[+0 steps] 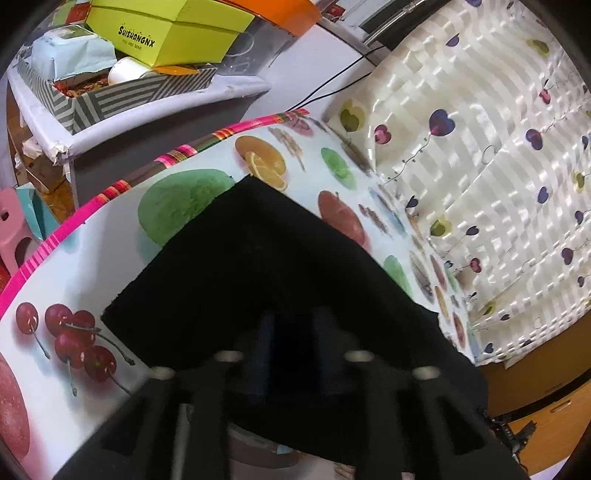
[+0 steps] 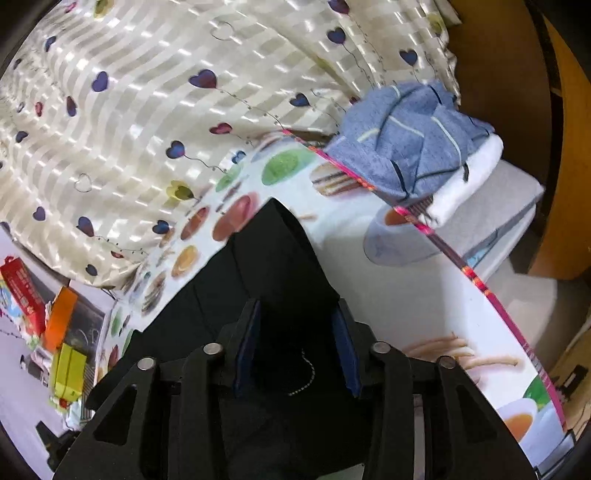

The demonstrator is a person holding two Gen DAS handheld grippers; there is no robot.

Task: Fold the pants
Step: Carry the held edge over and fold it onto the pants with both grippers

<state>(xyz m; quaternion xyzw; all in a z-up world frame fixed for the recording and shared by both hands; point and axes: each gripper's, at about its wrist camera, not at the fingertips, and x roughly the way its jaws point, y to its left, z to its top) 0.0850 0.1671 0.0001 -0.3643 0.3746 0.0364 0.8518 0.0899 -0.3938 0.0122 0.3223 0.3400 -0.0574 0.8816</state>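
Black pants (image 1: 258, 258) lie on a table with a fruit-print cloth (image 1: 74, 280); a corner of the fabric points away from me. My left gripper (image 1: 293, 325) hovers over the near part of the pants with its fingers apart, dark against the fabric. In the right wrist view the pants (image 2: 273, 258) also lie under my right gripper (image 2: 297, 325), whose blue pads (image 2: 345, 347) stand wide apart above the cloth. A small ball chain (image 2: 304, 376) lies on the pants between them.
A heart-print curtain (image 1: 480, 166) hangs behind the table. Left of the table a shelf holds a yellow-green box (image 1: 166, 33) and a striped bin (image 1: 92, 103). A blue folded garment (image 2: 406, 140) sits on a white stack at the table's right edge.
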